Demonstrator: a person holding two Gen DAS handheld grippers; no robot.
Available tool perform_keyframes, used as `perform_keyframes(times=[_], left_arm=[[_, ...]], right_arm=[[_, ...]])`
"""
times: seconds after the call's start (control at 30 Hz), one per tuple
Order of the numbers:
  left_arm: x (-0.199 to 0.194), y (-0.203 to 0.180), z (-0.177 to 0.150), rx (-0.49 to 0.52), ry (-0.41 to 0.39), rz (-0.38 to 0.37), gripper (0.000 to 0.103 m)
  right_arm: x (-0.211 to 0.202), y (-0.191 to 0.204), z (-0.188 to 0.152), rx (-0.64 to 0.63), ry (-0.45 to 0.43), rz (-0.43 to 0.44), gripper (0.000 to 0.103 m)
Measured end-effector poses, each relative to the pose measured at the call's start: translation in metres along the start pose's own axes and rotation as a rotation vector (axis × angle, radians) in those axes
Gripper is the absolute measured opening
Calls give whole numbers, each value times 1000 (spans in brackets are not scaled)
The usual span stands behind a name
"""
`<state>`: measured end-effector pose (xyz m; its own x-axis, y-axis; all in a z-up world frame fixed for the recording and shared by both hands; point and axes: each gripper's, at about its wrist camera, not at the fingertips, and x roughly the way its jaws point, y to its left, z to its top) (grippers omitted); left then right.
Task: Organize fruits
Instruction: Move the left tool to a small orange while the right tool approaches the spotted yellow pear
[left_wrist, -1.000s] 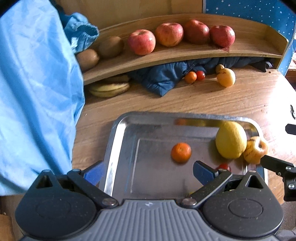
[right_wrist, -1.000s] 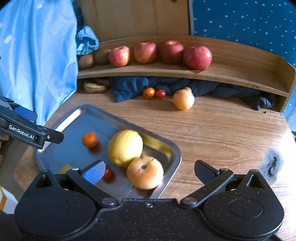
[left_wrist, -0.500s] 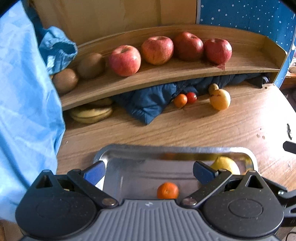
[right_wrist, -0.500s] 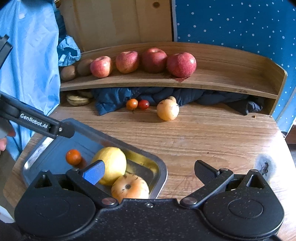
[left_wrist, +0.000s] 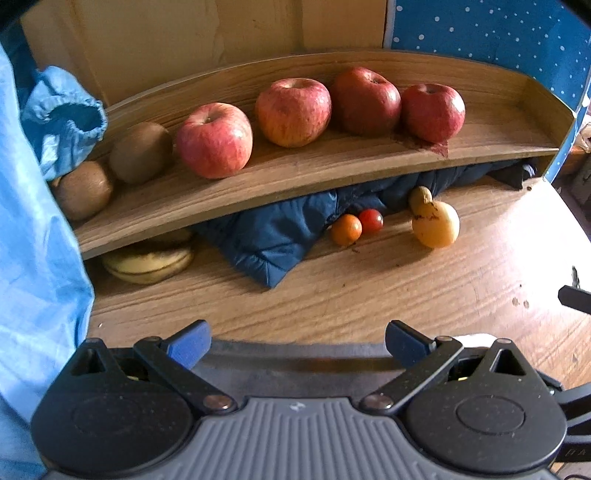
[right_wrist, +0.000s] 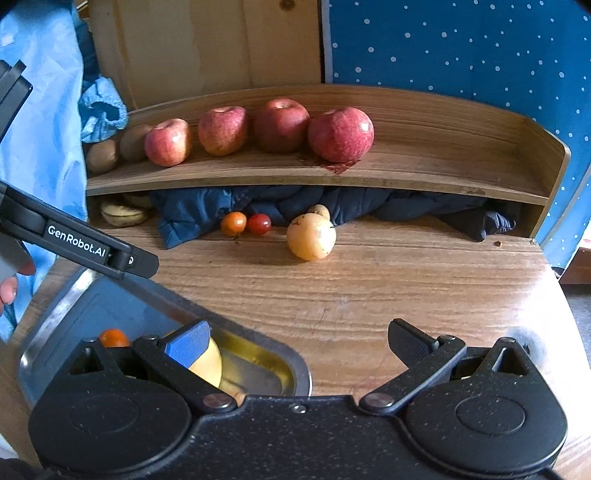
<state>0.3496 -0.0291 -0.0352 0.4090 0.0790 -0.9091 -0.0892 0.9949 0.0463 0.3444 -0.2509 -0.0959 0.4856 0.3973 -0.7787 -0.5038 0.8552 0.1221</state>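
While both grippers — left (left_wrist: 297, 341), right (right_wrist: 299, 341) — hang spread and empty, the wooden table (right_wrist: 369, 295) carries a metal tray (right_wrist: 295, 365) below a curved shelf (right_wrist: 424, 173) of apples (right_wrist: 340, 134); star-dotted blue wall (right_wrist: 461, 55) behind.

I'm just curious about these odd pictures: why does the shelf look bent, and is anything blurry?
Left wrist view: the fisheye lens bows the shelf; apples sharp, the near tray rim smeared. Right wrist view: same bowing; the tray reflects yellow, and soft shadow lies under the pear.
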Motion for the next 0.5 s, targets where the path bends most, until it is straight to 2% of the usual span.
perform_keyframes(times=[0.5], left_arm=[[46, 4, 29, -52, 30, -54, 103]], right_arm=[[38, 5, 22, -21, 42, -66, 102]])
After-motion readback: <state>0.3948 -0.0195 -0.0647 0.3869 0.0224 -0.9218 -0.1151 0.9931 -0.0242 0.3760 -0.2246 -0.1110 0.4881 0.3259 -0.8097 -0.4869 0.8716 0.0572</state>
